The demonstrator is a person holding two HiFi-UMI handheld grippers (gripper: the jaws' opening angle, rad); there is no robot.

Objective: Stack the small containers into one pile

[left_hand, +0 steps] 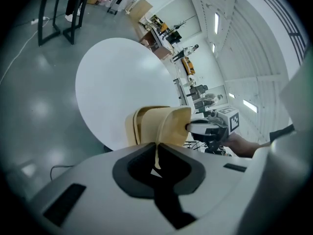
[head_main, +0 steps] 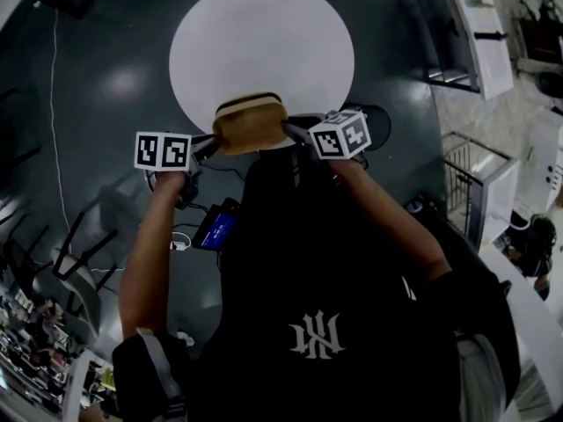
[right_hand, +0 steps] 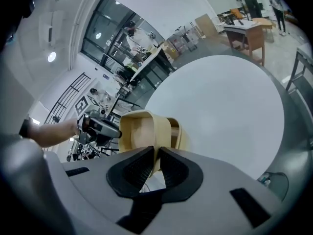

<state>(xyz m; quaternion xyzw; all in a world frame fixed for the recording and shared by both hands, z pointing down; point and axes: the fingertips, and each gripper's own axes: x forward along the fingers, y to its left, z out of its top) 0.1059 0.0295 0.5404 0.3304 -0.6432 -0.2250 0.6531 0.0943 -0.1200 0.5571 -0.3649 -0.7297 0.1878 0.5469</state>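
Tan small containers (head_main: 251, 123), nested one inside another, hang over the near edge of the round white table (head_main: 264, 33). My left gripper (head_main: 214, 145) is shut on their left rim and my right gripper (head_main: 288, 129) on their right rim. In the left gripper view the jaws of the left gripper (left_hand: 157, 151) pinch a thin tan wall of the containers (left_hand: 156, 124), with the right gripper (left_hand: 203, 127) at the opposite side. In the right gripper view the right gripper (right_hand: 156, 155) clamps the rim of the containers (right_hand: 142, 133), and the left gripper (right_hand: 100, 126) holds the far side.
The dark floor surrounds the table (left_hand: 117, 82). A device with a blue screen (head_main: 215, 229) and cables lie below my left arm. Metal shelves (head_main: 449, 33) and a wire rack (head_main: 471, 187) stand at the right, chair frames (head_main: 75, 253) at the left.
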